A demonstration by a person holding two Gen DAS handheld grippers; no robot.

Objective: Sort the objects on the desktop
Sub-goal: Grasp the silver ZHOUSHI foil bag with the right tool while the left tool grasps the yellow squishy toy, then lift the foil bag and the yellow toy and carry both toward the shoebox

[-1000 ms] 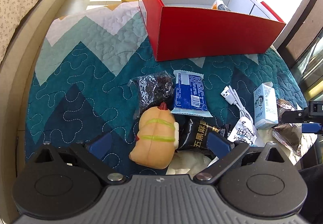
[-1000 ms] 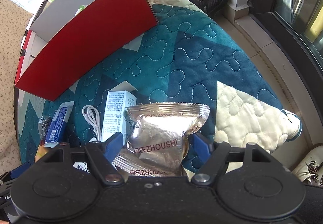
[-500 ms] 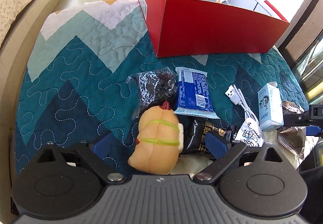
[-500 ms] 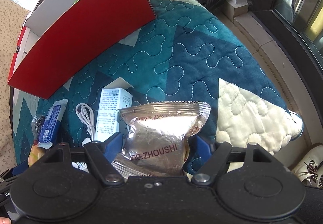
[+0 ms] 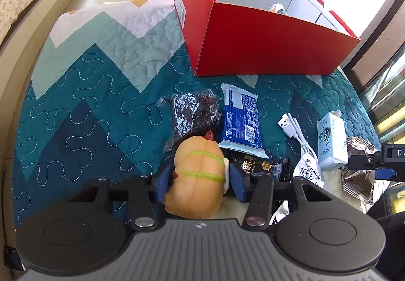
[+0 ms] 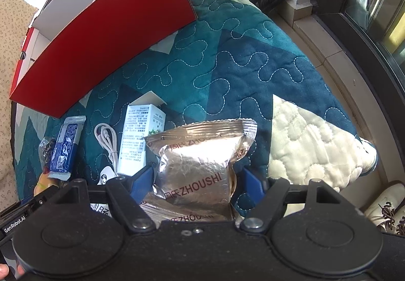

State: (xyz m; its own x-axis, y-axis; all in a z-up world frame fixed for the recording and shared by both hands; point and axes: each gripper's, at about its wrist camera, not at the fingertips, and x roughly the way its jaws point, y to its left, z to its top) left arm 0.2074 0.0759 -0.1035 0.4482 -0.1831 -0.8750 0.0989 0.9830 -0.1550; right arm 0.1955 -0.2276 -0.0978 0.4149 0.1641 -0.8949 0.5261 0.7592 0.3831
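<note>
A tan hot dog toy (image 5: 200, 172) with green stripes lies on the teal quilt (image 5: 101, 104). My left gripper (image 5: 200, 179) is closing around it, and both blue pads touch its sides. In the right wrist view a silver snack bag (image 6: 197, 154) sits between the spread fingers of my right gripper (image 6: 197, 177). A small gap shows at the right pad. A second silver bag (image 6: 182, 215) lies under the first. The red box (image 5: 265, 45) stands open at the back with a small item inside.
A blue wrapper (image 5: 243, 121), a clear bag of dark bits (image 5: 195, 111), a black packet (image 5: 253, 164), a white cable (image 5: 293, 129) and a white carton (image 5: 331, 139) lie between toy and box. The quilt ends on the right (image 6: 316, 144), with shoes on the floor.
The left jaws have come together from wide apart onto the hot dog toy. The right gripper and the silver bag have barely shifted.
</note>
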